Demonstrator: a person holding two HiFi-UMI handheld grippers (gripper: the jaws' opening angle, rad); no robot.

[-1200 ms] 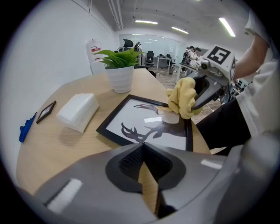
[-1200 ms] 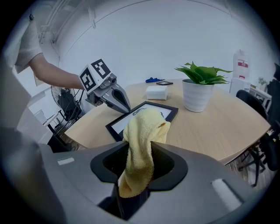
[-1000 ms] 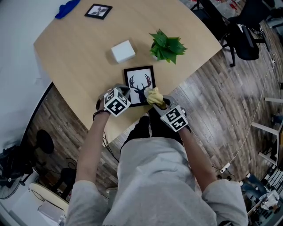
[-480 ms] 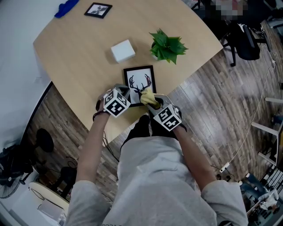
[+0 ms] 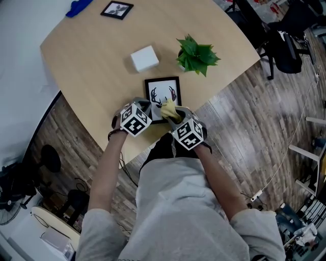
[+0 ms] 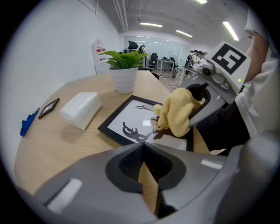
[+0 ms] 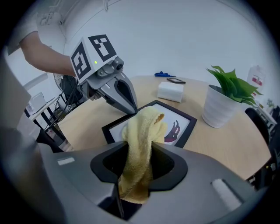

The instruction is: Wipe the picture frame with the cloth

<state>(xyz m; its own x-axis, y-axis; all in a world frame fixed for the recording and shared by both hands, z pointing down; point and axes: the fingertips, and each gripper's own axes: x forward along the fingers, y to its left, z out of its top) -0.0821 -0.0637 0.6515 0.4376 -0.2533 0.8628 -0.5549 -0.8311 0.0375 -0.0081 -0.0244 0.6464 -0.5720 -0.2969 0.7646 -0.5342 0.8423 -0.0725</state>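
A black picture frame with a deer print lies flat near the table's front edge. My right gripper is shut on a yellow cloth, and the cloth rests on the lower middle of the frame's glass. In the right gripper view the cloth rises between the jaws over the frame. My left gripper is shut, its tip at the frame's near left edge. The left gripper view shows the frame just past the shut jaws, with the cloth to the right.
A potted green plant stands just behind the frame on the right, and a white box behind it on the left. A small second frame and a blue object lie at the far left corner. The table's front edge is right under the grippers.
My right gripper has dragged the cloth leftward across the lower part of the frame, from its right edge to its middle. The left gripper has stayed put.
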